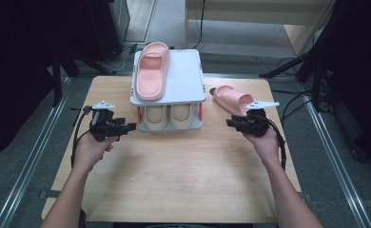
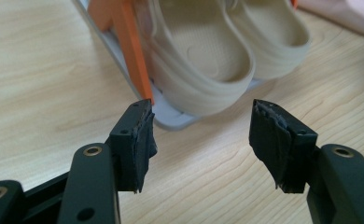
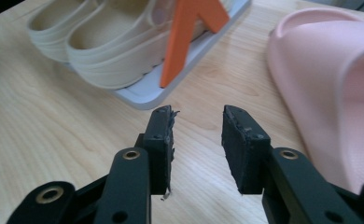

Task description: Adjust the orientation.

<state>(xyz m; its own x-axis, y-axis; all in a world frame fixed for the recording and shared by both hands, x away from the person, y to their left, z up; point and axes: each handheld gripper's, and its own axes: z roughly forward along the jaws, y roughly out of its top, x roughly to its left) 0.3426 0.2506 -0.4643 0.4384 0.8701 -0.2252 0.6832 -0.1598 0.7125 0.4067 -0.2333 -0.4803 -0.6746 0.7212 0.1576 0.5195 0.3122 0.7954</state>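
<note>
Pink slipper point(image 1: 233, 99) lies on the table point(image 1: 174, 180), right of the shoe rack point(image 1: 183, 85). Right gripper point(image 3: 196, 122) beside it, jaws half apart, empty; left gripper point(image 2: 201, 128) wide apart, empty. Risk, probably: jaws too narrow would shove the slipper away.

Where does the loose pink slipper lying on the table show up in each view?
High view: pink slipper lies right of the rack, just beyond the right gripper.
Left gripper view: its edge at the top right corner.
Right gripper view: fills the right side.
Shared landmark: the beige slippers on the rack's lower shelf.
</note>
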